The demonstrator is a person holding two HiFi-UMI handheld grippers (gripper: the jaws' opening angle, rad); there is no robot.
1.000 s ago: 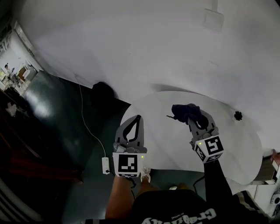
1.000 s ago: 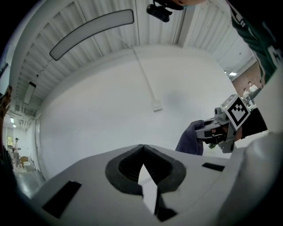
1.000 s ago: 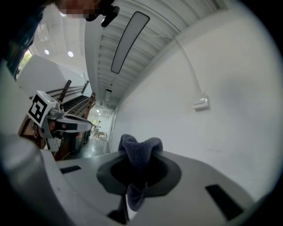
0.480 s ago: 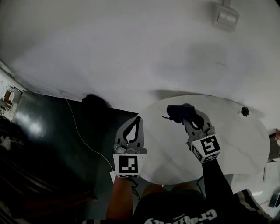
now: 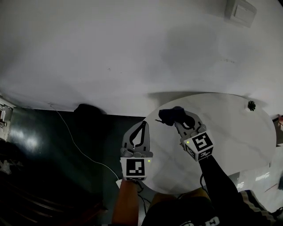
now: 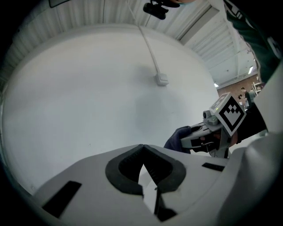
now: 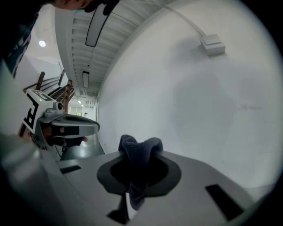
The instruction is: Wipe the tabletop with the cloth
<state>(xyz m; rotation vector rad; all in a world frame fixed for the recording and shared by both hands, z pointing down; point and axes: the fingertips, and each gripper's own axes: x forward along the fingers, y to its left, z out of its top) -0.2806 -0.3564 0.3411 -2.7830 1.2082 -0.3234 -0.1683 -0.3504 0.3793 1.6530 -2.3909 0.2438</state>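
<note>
A dark blue cloth is bunched at the far left rim of the round white table. My right gripper is shut on the cloth, which fills the gap between its jaws and hangs down between them. Whether the cloth presses on the tabletop cannot be told. My left gripper hovers over the table's left edge, beside the right one, shut with nothing in it; its tips meet in the left gripper view. That view also shows the cloth to the right.
A small black object lies at the table's far right rim. A white wall rises behind, with a switch box up high. Dark floor with a white cable lies to the left.
The right gripper has carried the cloth leftward across the table to its far left rim. The left gripper stayed shut beside it. The head view has swung up towards the wall.
</note>
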